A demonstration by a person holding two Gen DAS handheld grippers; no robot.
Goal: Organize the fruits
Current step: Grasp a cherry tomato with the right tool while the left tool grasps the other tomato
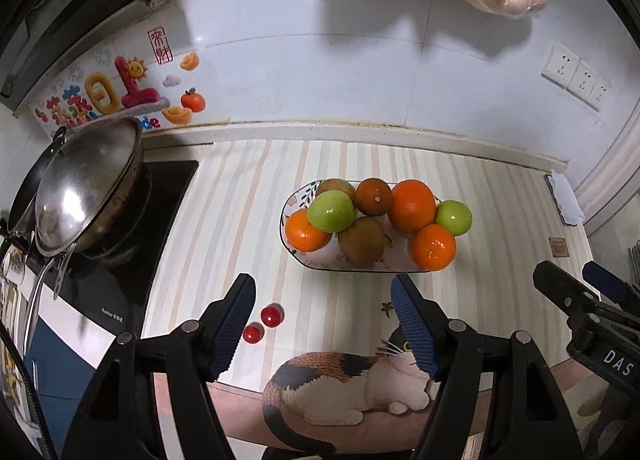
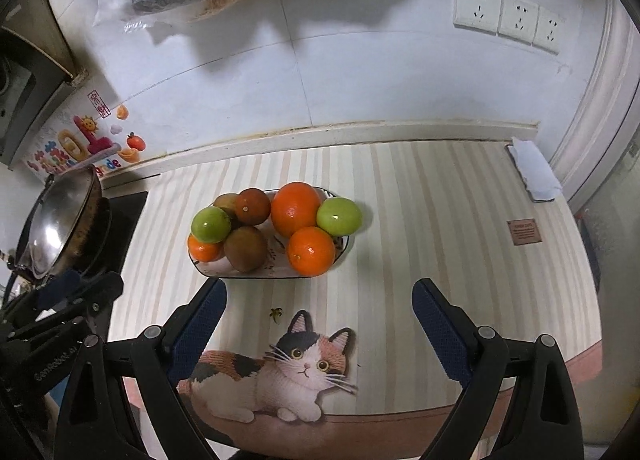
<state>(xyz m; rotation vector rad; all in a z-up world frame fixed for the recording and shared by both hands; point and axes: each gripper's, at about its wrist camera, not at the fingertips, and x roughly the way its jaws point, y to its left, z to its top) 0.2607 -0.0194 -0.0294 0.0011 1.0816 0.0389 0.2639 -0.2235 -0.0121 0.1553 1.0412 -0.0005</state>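
The left gripper [image 1: 323,320] has its two fingers wide apart and holds nothing; it hangs over the striped counter mat [image 1: 240,220], and just beside its left blue pad [image 1: 234,324] lie two cherry tomatoes [image 1: 262,324], close to each other on the mat and well apart from the dish. The right gripper [image 2: 320,324] is also spread open and empty, over the printed cat [image 2: 296,376] at the near edge of the mat. Beyond both tools stands the oval fruit dish [image 1: 316,260], already full: a large orange [image 1: 412,206], two smaller oranges, one at the left end [image 1: 306,231] and one at the front right [image 1: 434,247], two green fruits that look like apples [image 1: 333,211], two brown kiwi-like fruits [image 1: 362,241] and one dark reddish-brown round fruit [image 1: 373,197]. I judge that the task is nearly finished, because almost all fruit is collected in the dish; what seems left is the two tomatoes, if they belong there, and the left gripper is the near one for them. The dish is crowded, so a small round tomato may roll off the pile. Only the left wrist view shows the tomatoes; in the right wrist view they are hidden at the lower left, where the other gripper is. The right wrist view shows better the cat's face and the three wall sockets [image 2: 508,16], and both views show the lidded wok [image 1: 86,188] on the stove at the left
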